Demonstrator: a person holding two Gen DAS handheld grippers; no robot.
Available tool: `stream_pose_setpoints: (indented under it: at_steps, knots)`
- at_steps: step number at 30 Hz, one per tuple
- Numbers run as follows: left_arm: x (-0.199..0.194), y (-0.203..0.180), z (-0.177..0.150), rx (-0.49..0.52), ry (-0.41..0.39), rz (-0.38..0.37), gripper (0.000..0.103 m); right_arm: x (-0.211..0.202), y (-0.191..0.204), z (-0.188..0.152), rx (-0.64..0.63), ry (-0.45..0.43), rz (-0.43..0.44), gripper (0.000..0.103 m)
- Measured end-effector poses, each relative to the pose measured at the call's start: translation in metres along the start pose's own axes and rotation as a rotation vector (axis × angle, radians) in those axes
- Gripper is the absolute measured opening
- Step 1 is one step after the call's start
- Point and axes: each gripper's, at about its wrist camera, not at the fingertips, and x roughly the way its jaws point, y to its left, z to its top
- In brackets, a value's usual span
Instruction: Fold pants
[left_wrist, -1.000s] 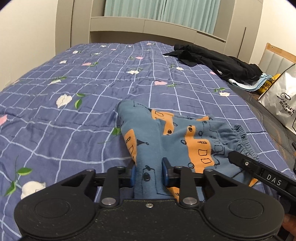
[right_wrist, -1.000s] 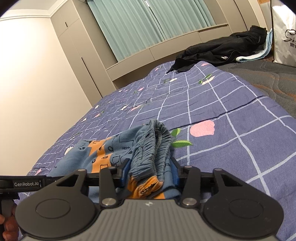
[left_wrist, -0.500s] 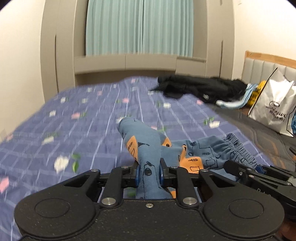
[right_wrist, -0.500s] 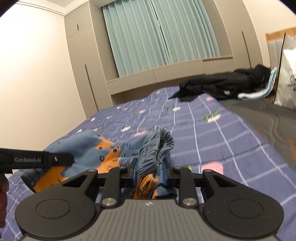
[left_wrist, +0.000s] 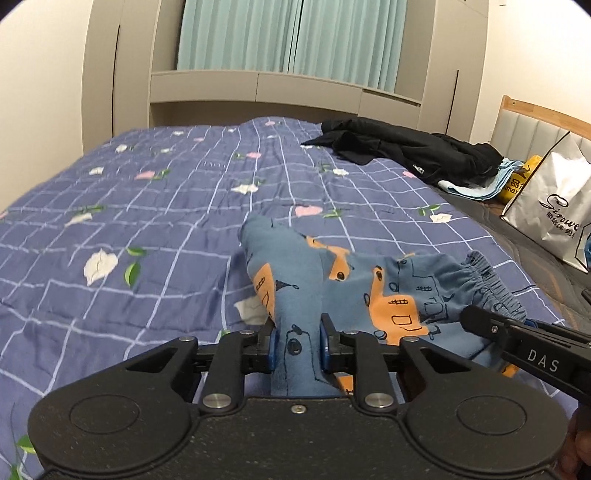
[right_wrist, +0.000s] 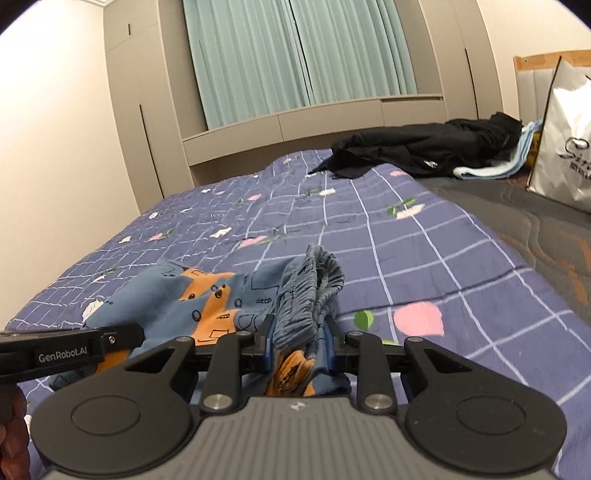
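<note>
I hold the pants (left_wrist: 369, 280) stretched between both grippers, left gripper (left_wrist: 297, 347) opening on a leg, right gripper (right_wrist: 301, 341) clamping the waistband.

- Pants (left_wrist: 402, 284): soft knitted cloth, matt, with printed orange patches; gathered elastic waistband (right_wrist: 314, 291) of ribbed look.
- Quilt (left_wrist: 166, 221) on the bed: stitched cotton-like cloth, matt, slightly puckered along seams.
- Left hand-held gripper (left_wrist: 297, 347): black plastic, matt and finely grained, with shiny metal screw heads; blue rubbery pads.
- Right hand-held gripper (right_wrist: 301, 341): grey ribbed plastic body, black matt arms, metal rivets.
- Black clothing (left_wrist: 410, 155): dull, smooth fabric.
- Shopping bag (left_wrist: 550, 206): glossy, paper-like.
- Headboard (left_wrist: 532, 122): pale wood frame, padded panels.
- Curtain (right_wrist: 295, 55): thin pleated cloth.
</note>
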Motion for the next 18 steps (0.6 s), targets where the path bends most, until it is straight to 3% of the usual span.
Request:
stream_pose_setpoints:
  at_steps: [3,8,14,18]
  knots:
    - [-0.002,0.007,0.003,-0.041,0.027,0.011,0.038,0.001,-0.003,0.001,0.013,0.013,-0.003,0.039]
    - [-0.019,0.013,0.005,-0.114,0.009,0.015,0.074,-0.008,-0.011,0.001,0.043,0.008,-0.022,0.055]
    - [-0.046,0.016,0.005,-0.145,-0.020,0.045,0.097,-0.030,-0.012,0.002,0.067,-0.020,-0.033,0.078]
    - [-0.068,0.016,0.001,-0.158,-0.055,0.043,0.102,-0.050,-0.011,0.003,0.072,-0.041,-0.031,0.091]
